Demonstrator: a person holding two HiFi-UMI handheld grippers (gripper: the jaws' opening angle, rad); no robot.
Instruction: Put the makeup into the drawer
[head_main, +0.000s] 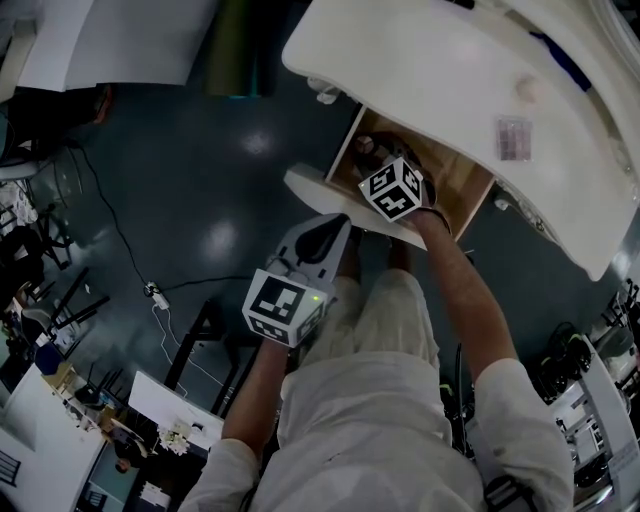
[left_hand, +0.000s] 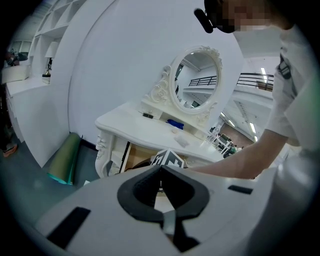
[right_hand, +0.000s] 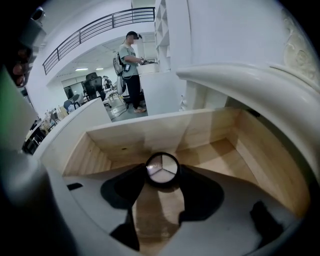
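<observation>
Your right gripper is clamped, jaws part-open, on the round makeup compact, inside the open drawer above mid-floor. Left gripper closed, empty. Remaining: set down, release.

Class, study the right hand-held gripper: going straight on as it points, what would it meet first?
Probably the wooden floor of the open drawer, near its far wall; depth is unclear. The right hand-held gripper grips a round compact.
</observation>
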